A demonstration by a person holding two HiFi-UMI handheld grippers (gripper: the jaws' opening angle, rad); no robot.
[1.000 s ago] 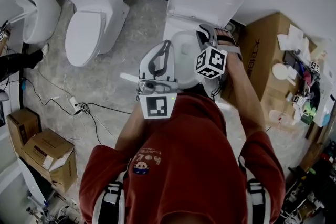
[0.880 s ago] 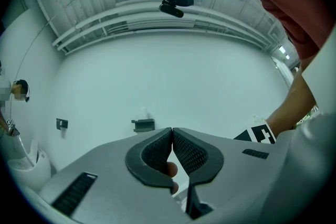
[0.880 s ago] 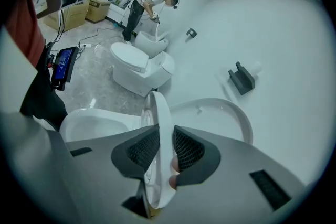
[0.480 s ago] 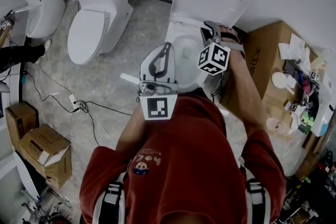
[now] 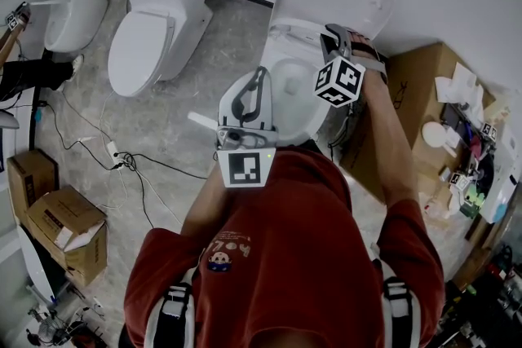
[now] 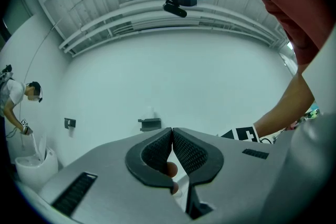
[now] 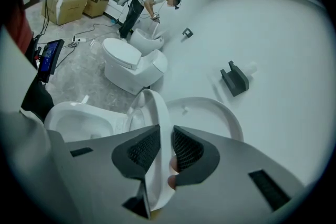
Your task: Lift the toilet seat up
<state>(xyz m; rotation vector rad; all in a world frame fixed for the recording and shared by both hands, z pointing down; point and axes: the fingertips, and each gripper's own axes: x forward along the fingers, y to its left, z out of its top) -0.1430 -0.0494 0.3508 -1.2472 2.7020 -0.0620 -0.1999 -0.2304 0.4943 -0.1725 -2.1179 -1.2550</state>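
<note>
Toilet seat (image 7: 160,113) pinched by right gripper (image 7: 166,130) | left gripper (image 6: 172,131) fingers together | lid (image 7: 210,113) upright behind

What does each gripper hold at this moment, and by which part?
The right gripper holds the toilet seat by its rim, edge-on between jaws that have just closed further. The left gripper is shut on nothing.

Head view hides plenty: the toilet bowl (image 5: 287,81) has its near rim under the left gripper (image 5: 259,73) and the red shirt (image 5: 277,257). 1 person (image 5: 33,76) at the left edge is cut off, just an arm and a leg showing. The clutter (image 5: 469,134) at the right edge is too small to tell.
</note>
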